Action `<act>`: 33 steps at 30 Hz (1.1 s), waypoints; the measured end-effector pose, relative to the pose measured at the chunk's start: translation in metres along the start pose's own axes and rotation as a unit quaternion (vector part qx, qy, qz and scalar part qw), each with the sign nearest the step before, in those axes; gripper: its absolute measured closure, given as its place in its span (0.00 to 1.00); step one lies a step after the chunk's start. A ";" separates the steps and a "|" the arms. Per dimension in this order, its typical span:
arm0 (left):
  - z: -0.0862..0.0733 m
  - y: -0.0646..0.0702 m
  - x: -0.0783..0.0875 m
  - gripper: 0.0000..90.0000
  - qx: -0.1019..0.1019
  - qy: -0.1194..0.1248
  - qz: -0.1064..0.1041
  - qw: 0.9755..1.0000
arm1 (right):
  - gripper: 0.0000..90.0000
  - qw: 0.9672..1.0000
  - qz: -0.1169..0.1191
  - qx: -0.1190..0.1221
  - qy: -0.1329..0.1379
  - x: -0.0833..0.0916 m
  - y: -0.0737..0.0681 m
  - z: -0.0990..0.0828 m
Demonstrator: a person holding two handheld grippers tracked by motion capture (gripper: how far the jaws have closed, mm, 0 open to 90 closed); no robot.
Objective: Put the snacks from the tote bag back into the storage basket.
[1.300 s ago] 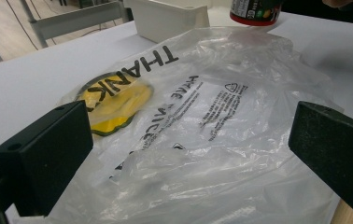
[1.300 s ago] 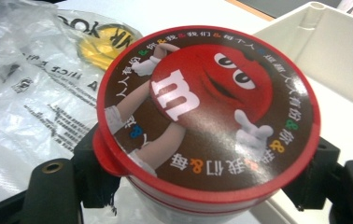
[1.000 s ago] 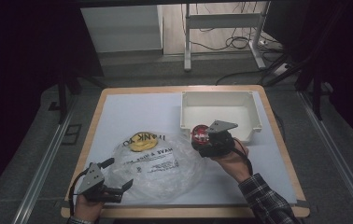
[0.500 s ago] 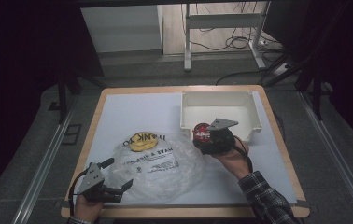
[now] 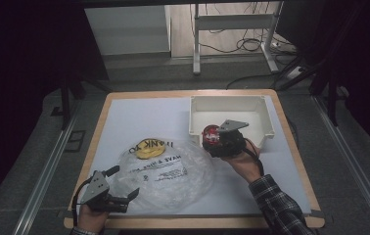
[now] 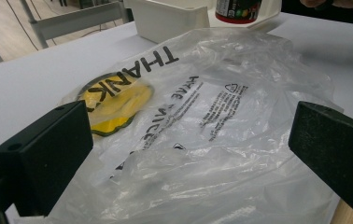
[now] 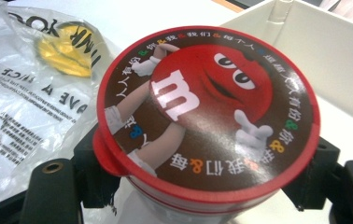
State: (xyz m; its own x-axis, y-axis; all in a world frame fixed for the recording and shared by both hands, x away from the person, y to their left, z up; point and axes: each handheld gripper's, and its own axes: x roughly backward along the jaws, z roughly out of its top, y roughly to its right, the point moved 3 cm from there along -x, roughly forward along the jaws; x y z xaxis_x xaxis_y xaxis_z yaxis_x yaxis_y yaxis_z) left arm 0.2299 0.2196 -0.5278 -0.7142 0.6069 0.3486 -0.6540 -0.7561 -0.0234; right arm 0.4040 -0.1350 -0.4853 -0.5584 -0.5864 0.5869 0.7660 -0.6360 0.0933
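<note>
A wooden-edged table (image 5: 290, 147) covered by a white sheet fills the high view. At its far right stands a white rectangular plastic bin (image 5: 266, 115), open at the top. Across the near left of the sheet lies a crumpled clear plastic bag (image 5: 173, 174) printed with black "THANK YOU" lettering, and a flat yellow object (image 5: 146, 149) shows through its far edge.

A round candy canister (image 7: 207, 116) sits at the near left corner of the bin, just beyond the bag. Its lid is red-rimmed and brown, with a red M&M's character, a white "m" and a ring of coloured Chinese characters around the edge. The body below the lid is pale with red bands.

The right gripper (image 5: 224, 142) clamps this canister by its sides just under the lid, one black jaw on each side, and holds it upright.

The left gripper (image 5: 119, 186) rests at the bag's near left edge. Its jaws stand wide apart over the plastic, gripping nothing.
</note>
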 end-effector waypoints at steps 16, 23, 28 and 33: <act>0.000 0.000 0.000 0.00 0.000 0.001 0.000 1.000 | 0.29 1.000 -0.002 0.006 0.003 -0.009 0.010 0.010; 0.000 0.000 0.001 0.00 0.000 0.001 0.000 1.000 | 0.29 1.000 -0.002 0.004 0.003 -0.015 0.016 0.010; 0.000 0.000 0.001 0.00 0.001 0.001 0.000 1.000 | 0.29 1.000 0.000 0.007 0.003 -0.020 0.019 0.011; 0.000 0.000 0.001 0.00 0.001 0.001 0.000 1.000 | 0.29 1.000 -0.001 0.012 0.003 -0.026 0.024 0.012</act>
State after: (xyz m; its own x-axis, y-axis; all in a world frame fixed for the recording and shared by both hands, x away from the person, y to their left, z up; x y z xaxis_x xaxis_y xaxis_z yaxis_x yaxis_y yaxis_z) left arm 0.2296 0.2205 -0.5274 -0.7150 0.6072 0.3465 -0.6533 -0.7567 -0.0222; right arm 0.4400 -0.1293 -0.4888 -0.5615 -0.5880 0.5823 0.7726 -0.6245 0.1144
